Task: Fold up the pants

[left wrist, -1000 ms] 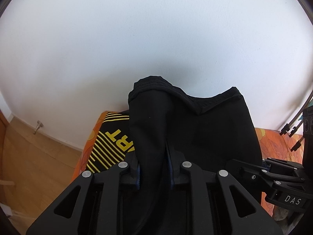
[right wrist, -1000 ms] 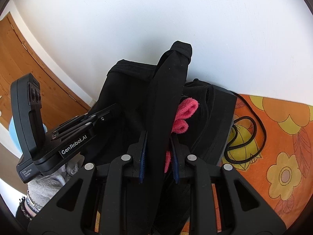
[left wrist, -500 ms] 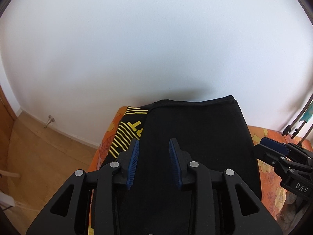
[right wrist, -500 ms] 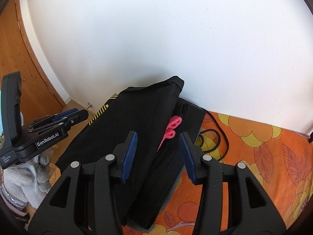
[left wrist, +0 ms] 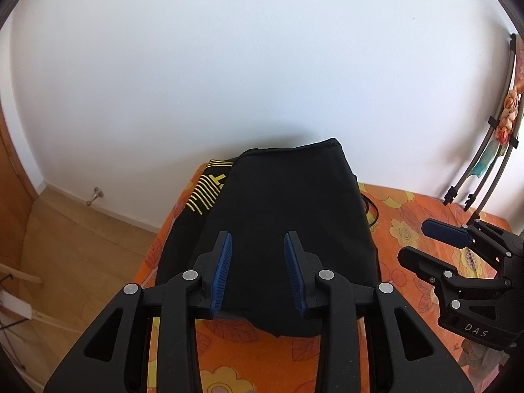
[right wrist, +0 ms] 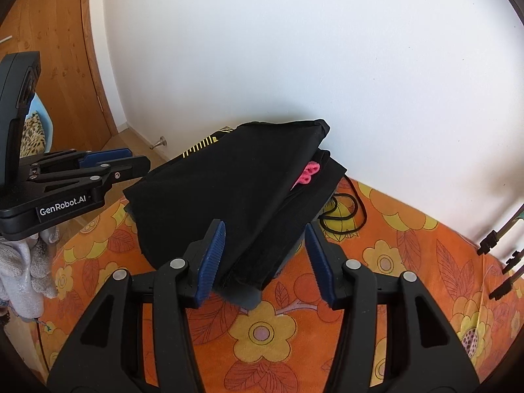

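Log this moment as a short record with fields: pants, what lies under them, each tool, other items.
pants: black pants, folded, lying on top of a clothes pile by the wall
under pants: black garment with yellow print; something pink sticks out at the pile's right side
surface: orange floral cover
left tool: jaws opening, nothing between them
right tool: jaws opening, clear of the cloth
other: black cable beside the pile

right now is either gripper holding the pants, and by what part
Nothing is held. The left gripper and the right gripper are both opening with no cloth between their pads, and the folded black pants lie free on the orange floral sheet.
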Motion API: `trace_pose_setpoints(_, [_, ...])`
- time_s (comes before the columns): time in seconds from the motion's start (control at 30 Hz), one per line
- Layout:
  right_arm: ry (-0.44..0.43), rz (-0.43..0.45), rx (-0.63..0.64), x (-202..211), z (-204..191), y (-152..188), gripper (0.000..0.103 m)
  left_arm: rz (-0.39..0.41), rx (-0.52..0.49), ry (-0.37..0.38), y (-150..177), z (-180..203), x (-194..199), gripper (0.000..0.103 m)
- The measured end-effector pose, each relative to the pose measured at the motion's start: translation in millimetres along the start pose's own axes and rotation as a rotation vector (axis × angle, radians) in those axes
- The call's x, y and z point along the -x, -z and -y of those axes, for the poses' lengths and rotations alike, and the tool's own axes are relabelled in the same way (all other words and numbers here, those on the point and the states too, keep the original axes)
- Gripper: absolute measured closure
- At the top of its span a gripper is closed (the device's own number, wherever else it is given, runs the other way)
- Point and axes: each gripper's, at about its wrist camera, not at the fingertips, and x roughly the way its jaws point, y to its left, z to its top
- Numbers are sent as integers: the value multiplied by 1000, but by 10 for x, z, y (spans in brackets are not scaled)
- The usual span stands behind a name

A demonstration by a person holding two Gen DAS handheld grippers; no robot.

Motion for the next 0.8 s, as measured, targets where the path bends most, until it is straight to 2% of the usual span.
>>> trace_pose_setpoints(0.07, [-4,16,-1,181,-5,31,46,29,6,-9,11,45,191,56])
trace_pose_setpoints(0.1, [-7,23,-2,283,-7,42,46,40,9,-8,11,72,292,56])
trace_pose_setpoints(0.17, [-5,43,-3,507,0,67,36,63,27,-2,11,118,499,53])
trace_pose_setpoints(0.23, [1,75,2,758,-11,94,29,90,36,6,21,181,703,45])
trace_pose_setpoints(0.27, [5,89,5,865,-10,114,27,106,30,3,28,228,807,39])
trace_pose_setpoints(0.33, [11,116,1,1091,2,158,23,132,22,-1,74,323,1009,36])
trace_pose_setpoints(0.4, [7,138,-13,1313,24,215,15,142,19,-3,127,412,1172,31])
trace_pose_setpoints(0.53, [10,174,-21,1720,63,370,14,162,32,-3,277,585,1485,28])
trace_pose_setpoints(0.6, [18,187,-25,1934,82,474,14,167,62,11,374,668,1640,22])
trace_pose_setpoints(0.8, [15,215,-70,2528,218,903,13,163,91,15,724,987,1979,22])
